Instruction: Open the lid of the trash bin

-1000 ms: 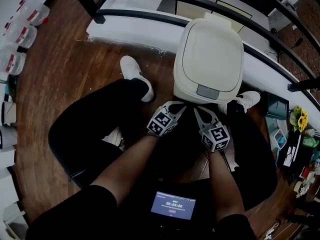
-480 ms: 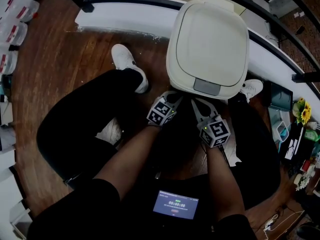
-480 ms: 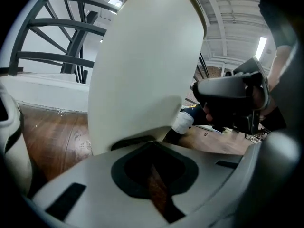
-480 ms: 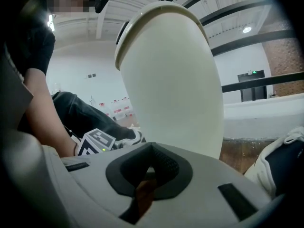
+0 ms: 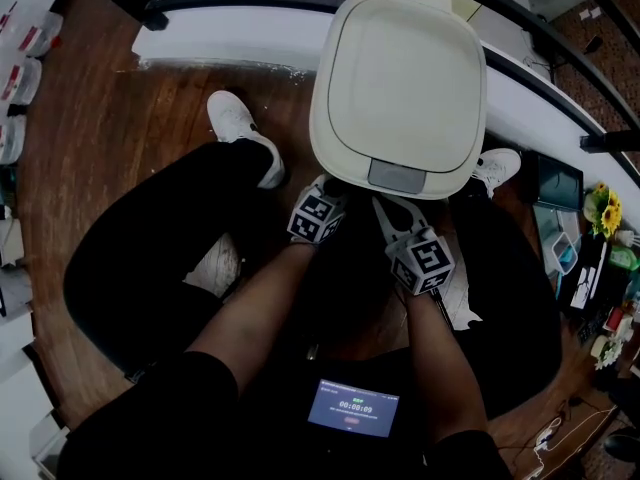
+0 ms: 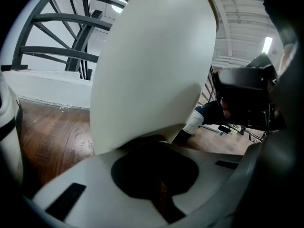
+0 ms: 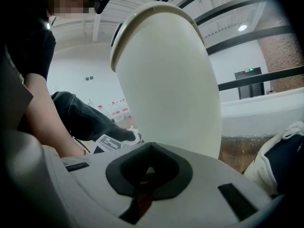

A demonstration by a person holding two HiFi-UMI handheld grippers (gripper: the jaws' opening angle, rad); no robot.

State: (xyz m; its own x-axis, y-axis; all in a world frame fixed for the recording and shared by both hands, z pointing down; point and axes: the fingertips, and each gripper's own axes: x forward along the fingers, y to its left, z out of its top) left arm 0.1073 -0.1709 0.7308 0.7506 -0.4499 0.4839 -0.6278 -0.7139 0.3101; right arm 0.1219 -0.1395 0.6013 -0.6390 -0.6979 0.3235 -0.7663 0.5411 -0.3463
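A cream trash bin [image 5: 400,78] stands on the wooden floor with its lid down and a grey push panel [image 5: 397,176] at the lid's front edge. My left gripper [image 5: 328,186] is shut, its tips at the bin's front left corner, just under the lid rim. My right gripper [image 5: 388,206] is shut and empty, a little below the grey panel. In the left gripper view the bin [image 6: 152,65] fills the middle, right ahead of the left gripper [image 6: 156,144]. The right gripper view shows the bin [image 7: 166,80] rising close beyond the right gripper [image 7: 151,146].
The person's legs and white shoes [image 5: 238,128] [image 5: 497,165] flank the bin. Behind it run a white ledge [image 5: 230,28] and black railings. A small screen [image 5: 353,406] sits at the person's waist. Bottles [image 5: 30,38] line the left; flowers [image 5: 600,208] and clutter lie right.
Both grippers have moved forward toward the bin's front. The left one's tips now reach under the lid rim, and the bin looks larger and closer.
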